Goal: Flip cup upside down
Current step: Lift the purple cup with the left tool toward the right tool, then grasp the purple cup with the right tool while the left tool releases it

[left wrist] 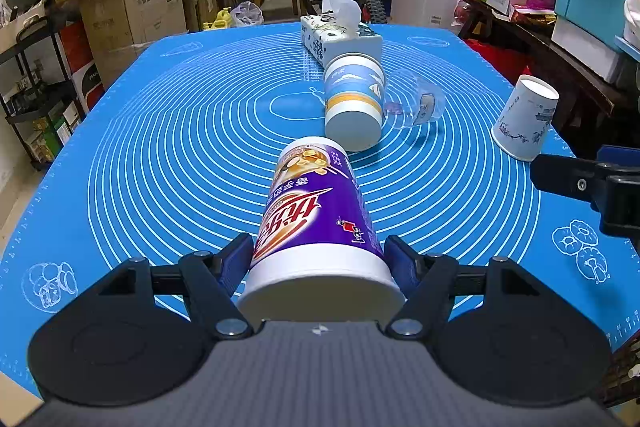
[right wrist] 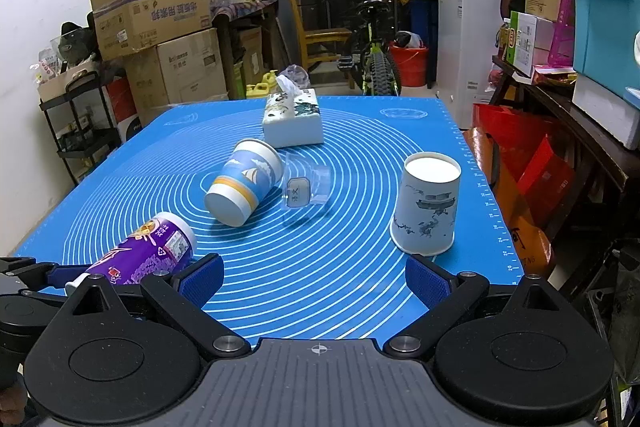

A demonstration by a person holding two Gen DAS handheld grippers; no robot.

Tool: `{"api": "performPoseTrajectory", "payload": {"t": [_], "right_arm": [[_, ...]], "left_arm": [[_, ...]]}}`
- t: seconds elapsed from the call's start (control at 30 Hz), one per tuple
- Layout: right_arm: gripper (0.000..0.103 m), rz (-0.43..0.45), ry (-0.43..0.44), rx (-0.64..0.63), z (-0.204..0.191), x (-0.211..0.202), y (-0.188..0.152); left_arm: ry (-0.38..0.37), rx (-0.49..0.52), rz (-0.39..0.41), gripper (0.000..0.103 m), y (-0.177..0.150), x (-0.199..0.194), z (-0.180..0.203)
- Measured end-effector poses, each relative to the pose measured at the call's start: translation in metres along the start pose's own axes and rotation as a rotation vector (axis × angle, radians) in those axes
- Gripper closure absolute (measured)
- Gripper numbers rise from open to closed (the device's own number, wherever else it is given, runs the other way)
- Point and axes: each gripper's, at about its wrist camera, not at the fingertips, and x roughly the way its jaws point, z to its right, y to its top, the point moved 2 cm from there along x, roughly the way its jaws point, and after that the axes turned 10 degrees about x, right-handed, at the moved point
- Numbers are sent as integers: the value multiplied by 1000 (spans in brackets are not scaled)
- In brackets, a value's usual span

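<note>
The left gripper [left wrist: 318,263] is clenched on the purple milk-tea cup [left wrist: 316,215], its blue fingers [left wrist: 236,261] pressed against both sides near the wide rim. The cup lies roughly horizontal, rim toward the camera and base pointing away toward 12 o'clock, over the blue baking mat [left wrist: 160,147] that covers the counter; whether it touches the mat cannot be told. In the right wrist view the same cup [right wrist: 148,253] sits at 9 o'clock, low in the frame.

The right gripper [right wrist: 314,283] hovers with its fingers [right wrist: 202,281] spread wide and grasping nothing. At 1 o'clock from it, a white paper cup with blue ink painting [right wrist: 426,203] stands upside down on the mat. Toward 11 o'clock, a sailboat paper cup [right wrist: 244,183] lies on its side, base facing the camera. Just beside it at its right lies a clear plastic cup [right wrist: 306,185], also tipped over. A tissue box [right wrist: 294,119] stands beyond both at 12 o'clock.
</note>
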Motion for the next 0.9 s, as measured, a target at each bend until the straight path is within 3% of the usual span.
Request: {"api": "performPoseTrajectory", "payload": {"t": [0.23, 0.6, 0.77, 0.9], "right_arm": [[6, 2, 4, -6, -2, 0, 1], [6, 1, 33, -46, -20, -2, 12], [6, -46, 95, -55, -38, 8, 22], [6, -115, 144, -69, -58, 25, 29]], "left_arm": [[-27, -11, 4, 29, 0, -7, -1], [-12, -11, 48, 17, 7, -29, -9], [25, 10, 74, 10, 9, -45, -20], [62, 8, 76, 10, 8, -52, -34]]}}
